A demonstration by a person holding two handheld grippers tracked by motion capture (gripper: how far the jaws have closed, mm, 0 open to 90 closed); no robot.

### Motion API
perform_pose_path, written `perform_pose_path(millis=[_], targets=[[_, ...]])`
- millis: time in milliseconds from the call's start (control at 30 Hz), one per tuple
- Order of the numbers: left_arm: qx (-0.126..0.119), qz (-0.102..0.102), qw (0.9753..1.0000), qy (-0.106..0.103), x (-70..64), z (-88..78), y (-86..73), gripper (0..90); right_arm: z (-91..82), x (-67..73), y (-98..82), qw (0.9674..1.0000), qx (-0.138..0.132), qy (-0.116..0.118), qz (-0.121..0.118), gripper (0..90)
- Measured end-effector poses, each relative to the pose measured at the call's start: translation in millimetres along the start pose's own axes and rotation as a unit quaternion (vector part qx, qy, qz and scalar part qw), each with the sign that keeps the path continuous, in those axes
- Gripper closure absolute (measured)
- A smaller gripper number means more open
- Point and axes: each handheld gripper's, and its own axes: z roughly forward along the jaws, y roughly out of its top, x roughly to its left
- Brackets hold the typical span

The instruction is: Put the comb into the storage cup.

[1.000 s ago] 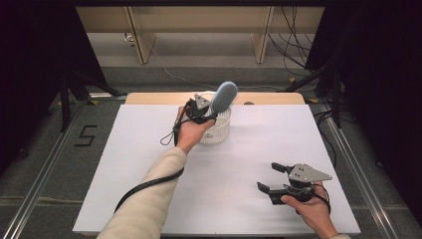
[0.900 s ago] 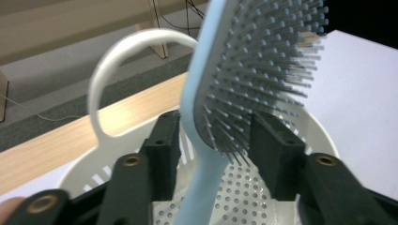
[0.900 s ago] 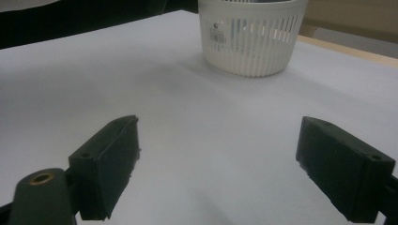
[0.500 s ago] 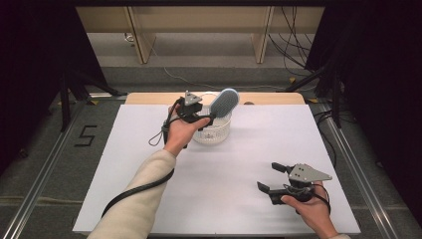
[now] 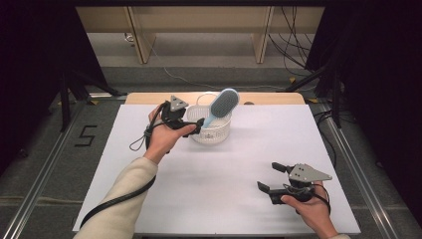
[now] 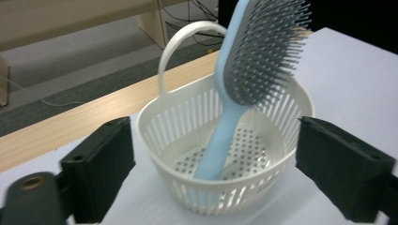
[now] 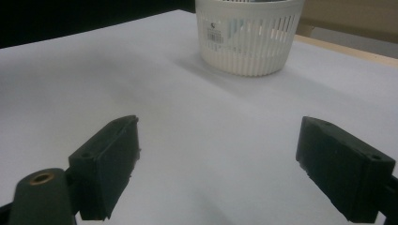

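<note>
The hairbrush [image 6: 244,79] is seen standing in the white basket [image 6: 187,197], its handle end resting on the perforated bottom and its bristled head leaning over the rim. The basket stands at the far middle of the white table [image 5: 124,164], just beside the wooden edge. The left gripper [image 5: 196,125] is held just beside the basket, with its jaws spread wide on either side of it and nothing clamped between them. So the step in hand is judged to be the release: the brush is already put into the basket and is let free. Whether the brush is stable there cannot be told well, since the head leans far out. The right gripper [image 5: 273,177] is held low over the near right part of the table, wide open and empty, well apart from the basket. For the next move, the left gripper should be drawn straight back, so that the basket and handle are not pushed.
</note>
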Motion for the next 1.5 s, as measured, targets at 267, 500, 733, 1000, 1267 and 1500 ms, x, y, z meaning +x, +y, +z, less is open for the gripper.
perform_pose_path(millis=[267,500,733,1000,1267,1500], targets=[[0.006,0.006,0.9999,0.009,10.4,-19.9,-11.4,4.5,-0.5,-0.4,0.0,1.0,0.001,-0.003,0.0,14.4],[-0.003,0.003,0.9999,0.011,17.0,-34.2,-21.6,4.6,-0.4,-0.5,-0.1,1.0,0.001,-0.004,0.002,14.4],[-0.005,0.004,0.9999,0.013,19.8,-46.7,-33.2,4.8,-0.5,-0.9,-0.2,1.0,0.001,-0.005,0.002,14.4],[-0.005,0.004,0.9999,0.01,19.7,-56.5,-44.5,5.0,-0.6,-1.6,-0.4,1.0,-0.001,-0.006,0.005,14.4],[-0.001,0.008,0.9999,0.007,16.7,-64.7,-56.9,4.9,-0.5,-1.5,-0.3,1.0,-0.001,-0.007,0.006,14.4],[0.003,0.008,0.9999,0.008,16.3,-70.4,-67.0,4.8,-0.6,-1.6,-0.3,1.0,-0.001,-0.008,0.006,14.4]])
